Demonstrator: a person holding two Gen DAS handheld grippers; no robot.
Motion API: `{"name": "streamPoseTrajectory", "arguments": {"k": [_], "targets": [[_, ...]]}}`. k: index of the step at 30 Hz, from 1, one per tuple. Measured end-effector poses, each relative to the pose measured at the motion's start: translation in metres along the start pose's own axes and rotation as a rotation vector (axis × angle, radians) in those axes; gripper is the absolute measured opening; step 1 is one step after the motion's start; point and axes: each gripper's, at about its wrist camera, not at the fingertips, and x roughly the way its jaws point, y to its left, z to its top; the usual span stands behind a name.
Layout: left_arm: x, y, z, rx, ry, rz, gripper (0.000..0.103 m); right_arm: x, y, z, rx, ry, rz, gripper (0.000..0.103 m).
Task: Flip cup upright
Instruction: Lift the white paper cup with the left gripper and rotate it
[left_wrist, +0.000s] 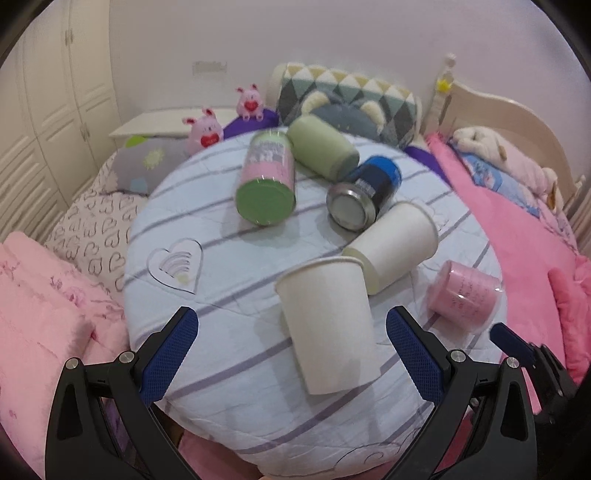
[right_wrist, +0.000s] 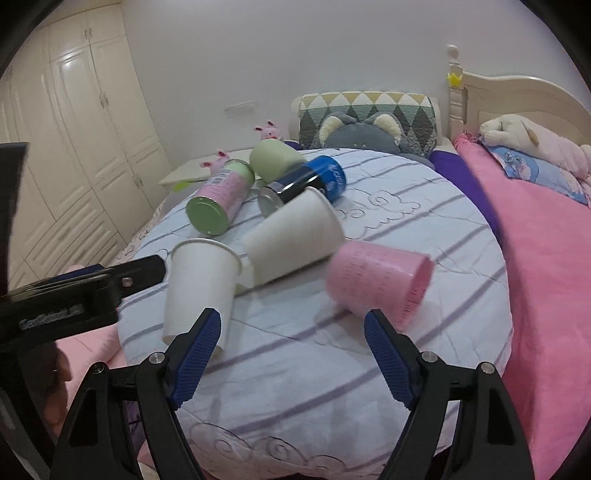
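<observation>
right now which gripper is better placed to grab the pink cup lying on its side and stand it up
Right. The right gripper is open with the pink cup just ahead, beside its right finger. The left gripper is open too, but faces a white paper cup; the pink cup sits off to its right.

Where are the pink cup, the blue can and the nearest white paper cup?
pink cup (right_wrist: 380, 282): right wrist view, its side wall.
blue can (left_wrist: 376, 181): left wrist view, its label.
nearest white paper cup (left_wrist: 327, 325): left wrist view, its side.

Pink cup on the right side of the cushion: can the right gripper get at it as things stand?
Probably yes. The pink cup lies on its side just ahead of the open right gripper, with bare cushion between them.
</observation>
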Motion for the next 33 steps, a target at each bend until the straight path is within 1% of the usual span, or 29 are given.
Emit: {"name": "streamPoseTrajectory", "arguments": {"k": [7, 12, 17, 23, 25, 27, 28, 29, 33], "targets": [[0.030, -0.006, 0.004, -0.060, 0.099, 0.010, 0.103, 0.016, -0.015, -0.003, -0.024, 0.046, 0.016, 0.081], [0.048, -0.006, 0.006, -0.088, 0.144, 0.019, 0.103, 0.027, -0.015, -0.006, -0.047, 0.069, 0.058, 0.081], [0.055, -0.005, 0.009, -0.104, 0.155, 0.030, 0.103, 0.036, -0.011, -0.007, -0.070, 0.090, 0.082, 0.081], [0.059, -0.004, 0.013, -0.104, 0.149, 0.034, 0.103, 0.040, -0.005, -0.007, -0.088, 0.097, 0.100, 0.081], [0.061, -0.004, 0.015, -0.102, 0.146, 0.032, 0.100, 0.040, -0.003, -0.008, -0.092, 0.100, 0.106, 0.081], [0.062, -0.005, 0.016, -0.098, 0.140, 0.015, 0.083, 0.042, -0.002, -0.008, -0.093, 0.103, 0.108, 0.081], [0.062, -0.005, 0.017, -0.094, 0.139, 0.007, 0.079, 0.042, -0.001, -0.008, -0.093, 0.105, 0.107, 0.081], [0.062, -0.006, 0.017, -0.087, 0.134, 0.004, 0.078, 0.042, -0.001, -0.009, -0.094, 0.107, 0.106, 0.081], [0.055, -0.008, 0.017, -0.048, 0.086, 0.011, 0.078, 0.041, 0.001, -0.008, -0.096, 0.106, 0.106, 0.081]]}}
